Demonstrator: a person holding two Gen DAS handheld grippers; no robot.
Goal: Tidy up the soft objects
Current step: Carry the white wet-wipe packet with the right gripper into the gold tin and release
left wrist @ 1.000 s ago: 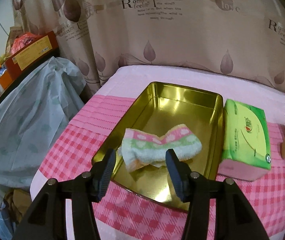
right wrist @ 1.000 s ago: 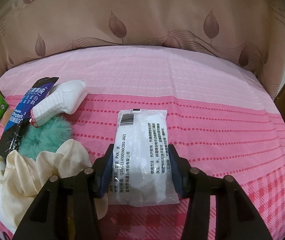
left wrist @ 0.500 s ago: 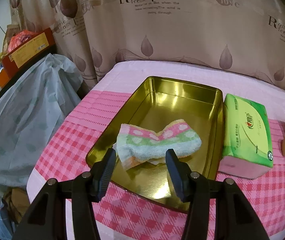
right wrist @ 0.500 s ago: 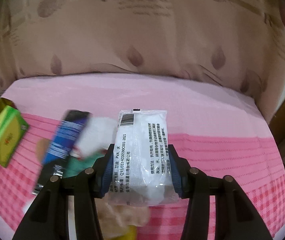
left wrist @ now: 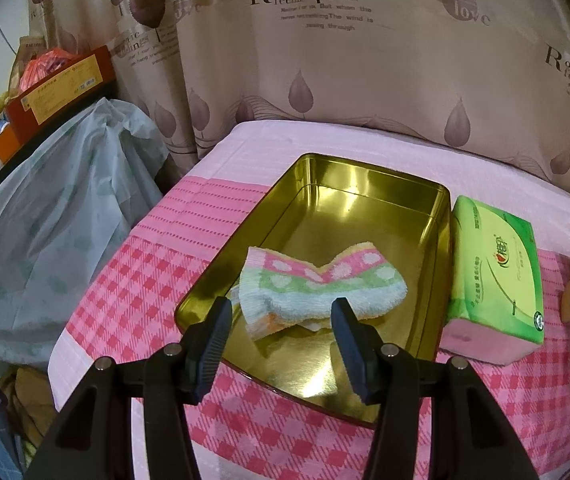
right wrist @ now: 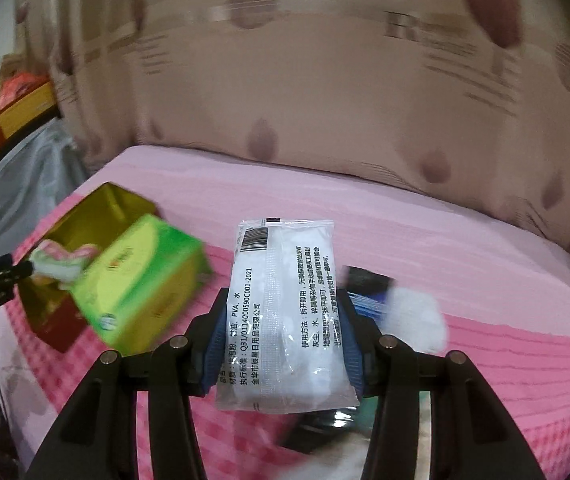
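My right gripper [right wrist: 283, 336] is shut on a white plastic packet [right wrist: 285, 312] printed with black text, held up above the pink bed. In the left wrist view a gold metal tin [left wrist: 365, 208] lies open on the checked cover, with a folded pink, green and white towel [left wrist: 321, 284] inside near its front. My left gripper [left wrist: 281, 328] hovers open just in front of the towel, with nothing between its fingers. The right wrist view shows the tin [right wrist: 101, 208] and towel [right wrist: 65, 260] at the left, blurred.
A green tissue pack [left wrist: 497, 280] lies right of the tin, also seen as the tissue pack [right wrist: 141, 276]. A dark blue sachet [right wrist: 365, 288] and a white soft item [right wrist: 413, 320] lie behind the packet. Leaf-print curtain [left wrist: 325, 60] at the back; a plastic-covered pile [left wrist: 45, 220] stands left of the bed.
My right gripper has lifted the white packet off the bed and swung left, bringing the tin and tissue pack into view. The left gripper has stayed put over the tin.
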